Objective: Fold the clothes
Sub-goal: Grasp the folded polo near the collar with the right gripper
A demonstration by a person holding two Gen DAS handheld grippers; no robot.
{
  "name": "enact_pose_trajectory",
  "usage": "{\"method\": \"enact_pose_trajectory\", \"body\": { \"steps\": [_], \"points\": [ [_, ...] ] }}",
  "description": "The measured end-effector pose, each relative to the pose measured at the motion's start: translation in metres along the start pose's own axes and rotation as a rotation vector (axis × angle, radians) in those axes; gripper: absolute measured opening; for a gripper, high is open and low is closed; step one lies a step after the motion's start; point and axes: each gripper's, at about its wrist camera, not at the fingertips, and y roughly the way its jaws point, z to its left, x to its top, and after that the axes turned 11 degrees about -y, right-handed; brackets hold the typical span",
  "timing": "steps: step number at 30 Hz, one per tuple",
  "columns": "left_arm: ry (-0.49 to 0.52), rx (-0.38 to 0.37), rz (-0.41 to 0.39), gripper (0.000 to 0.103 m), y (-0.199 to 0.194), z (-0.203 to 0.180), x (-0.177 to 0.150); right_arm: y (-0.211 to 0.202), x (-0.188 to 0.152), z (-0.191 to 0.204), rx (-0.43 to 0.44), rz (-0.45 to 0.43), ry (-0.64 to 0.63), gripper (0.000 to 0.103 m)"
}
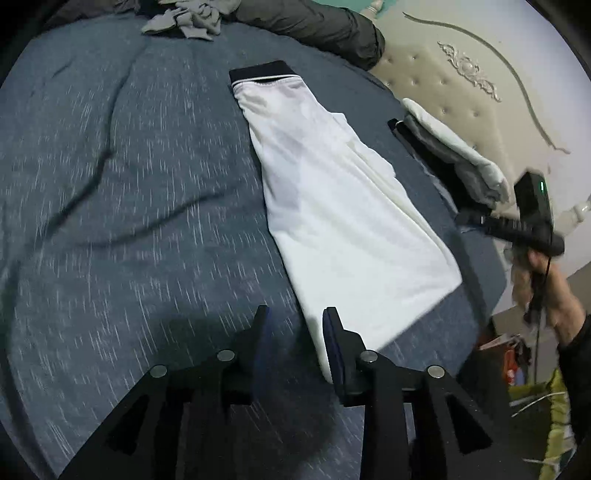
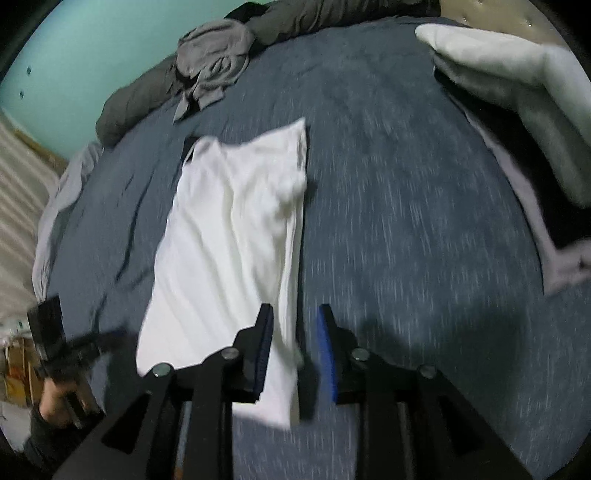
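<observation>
a white garment lies folded lengthwise on the blue bed. the left gripper and right gripper hover at its near end, jaws wide, holding nothing

The left wrist camera sits low over the blue bedspread, looking along its own fingers up the length of the white garment toward the padded headboard at the upper right. The right wrist camera looks from the garment's other side, toward the teal wall. Both hang close above the bed. They share the garment, the crumpled grey clothes and, blurred, probably each other's holder at the frame edges.
</observation>
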Motion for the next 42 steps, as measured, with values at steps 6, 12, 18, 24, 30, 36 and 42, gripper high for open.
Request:
{"method": "enact_pose_trajectory", "body": {
  "steps": [6,12,18,24,30,36,42],
  "points": [
    [0.006,0.033,-0.035,0.031,-0.001,0.002,0.019,0.048,0.052,0.001,-0.011,0.063,0.052,0.035],
    [0.012,0.043,-0.025,0.032,0.009,0.002,0.026,0.079,0.087,-0.008,-0.033,0.050,0.067,0.035],
    [0.018,0.029,-0.020,0.032,0.014,-0.001,0.029,0.111,0.103,-0.011,-0.067,0.092,0.061,0.035],
    [0.017,0.038,-0.005,0.032,0.021,0.000,0.027,0.116,0.106,0.002,-0.077,0.071,-0.045,0.005],
    [0.027,0.038,0.011,0.033,0.028,-0.002,0.023,0.100,0.116,0.000,-0.134,-0.005,-0.086,0.001],
    [0.033,0.046,0.023,0.034,0.035,-0.003,0.021,0.088,0.129,0.002,-0.236,-0.096,-0.143,0.001],
    [0.042,0.047,0.029,0.034,0.037,-0.004,0.020,0.120,0.121,-0.010,-0.267,0.015,-0.114,0.001]
  ]
}}
